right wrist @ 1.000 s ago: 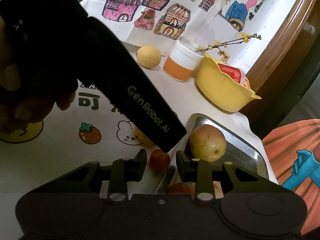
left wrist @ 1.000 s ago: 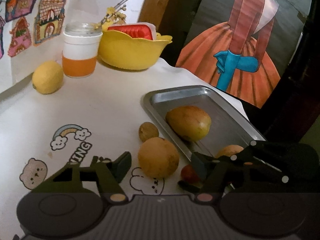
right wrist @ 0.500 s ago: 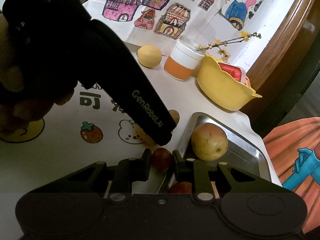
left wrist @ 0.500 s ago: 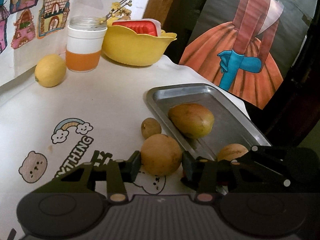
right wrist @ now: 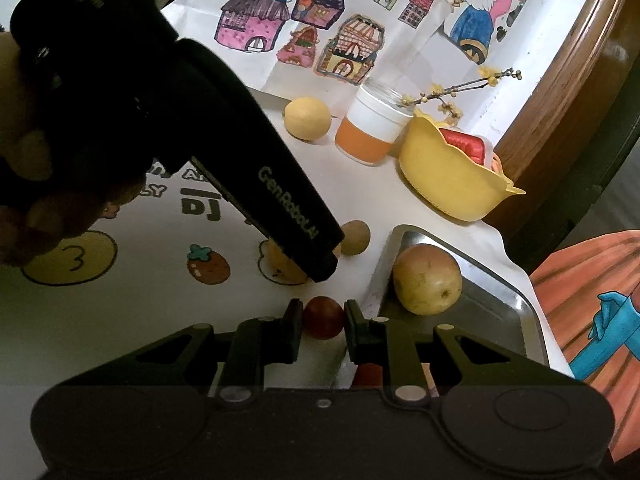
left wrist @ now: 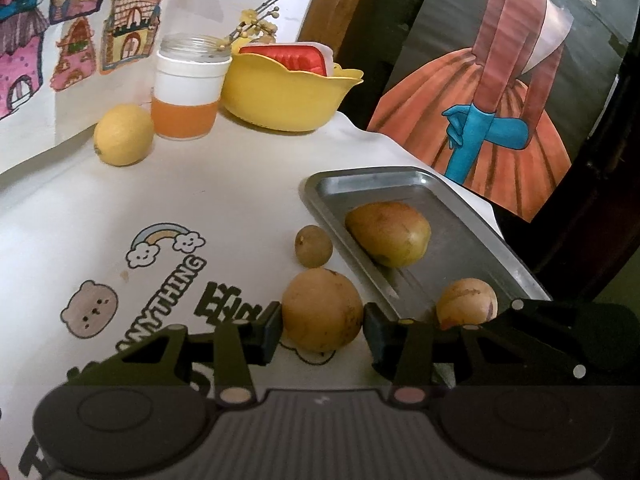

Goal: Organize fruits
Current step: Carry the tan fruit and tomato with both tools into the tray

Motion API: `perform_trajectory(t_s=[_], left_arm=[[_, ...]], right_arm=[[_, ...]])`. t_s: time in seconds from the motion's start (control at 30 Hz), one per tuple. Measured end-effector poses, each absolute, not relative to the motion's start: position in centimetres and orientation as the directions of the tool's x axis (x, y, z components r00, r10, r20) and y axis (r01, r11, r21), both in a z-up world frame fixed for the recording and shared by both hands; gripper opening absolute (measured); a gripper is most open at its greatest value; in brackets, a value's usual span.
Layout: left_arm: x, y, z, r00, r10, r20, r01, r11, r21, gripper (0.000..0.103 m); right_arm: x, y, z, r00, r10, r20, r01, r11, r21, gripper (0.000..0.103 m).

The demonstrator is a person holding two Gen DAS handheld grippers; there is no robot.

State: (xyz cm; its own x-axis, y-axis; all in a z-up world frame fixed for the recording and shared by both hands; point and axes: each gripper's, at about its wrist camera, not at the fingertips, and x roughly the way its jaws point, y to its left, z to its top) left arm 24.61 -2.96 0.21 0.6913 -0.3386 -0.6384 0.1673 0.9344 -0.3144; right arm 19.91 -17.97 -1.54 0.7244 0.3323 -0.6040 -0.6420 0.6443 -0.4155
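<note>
L gripper (left wrist: 322,322) is closing on round tan fruit (left wrist: 322,310), pads touching both sides, fruit sitting on tablecloth (left wrist: 224,200) just beside metal tray (left wrist: 460,248). R gripper (right wrist: 323,322) is pinching small red fruit (right wrist: 323,317) w/ narrow jaws, near tray edge. Farther: pear-like fruit (left wrist: 389,233) lying in tray; lemon (left wrist: 123,134) resting by jar (left wrist: 189,92).

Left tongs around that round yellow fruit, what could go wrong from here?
The left tongs flank the round yellow fruit low on its curve, so it may squirt out. It sits close to the tray rim and the small brown fruit, and could knock either. The right tongs work nearby and could collide.
</note>
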Motion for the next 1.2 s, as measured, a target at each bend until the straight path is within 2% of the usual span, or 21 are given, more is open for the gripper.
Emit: perform_trajectory(t_s=[0.7,1.2], left_arm=[[21.4,-3.6,1.0,0.703,-0.336,-0.627,0.162,0.934,-0.32,0.047],[19.3,-6.5,2.3,0.701,-0.383,-0.602,0.209,0.917,-0.341,0.047]], right_arm=[[16.4,-20.1,-0.2,0.745,0.337,-0.575,-0.612,0.688,-0.39,0.023],[14.4,-24.3,1.1,0.805,0.268,-0.528,-0.51,0.768,-0.387,0.023]])
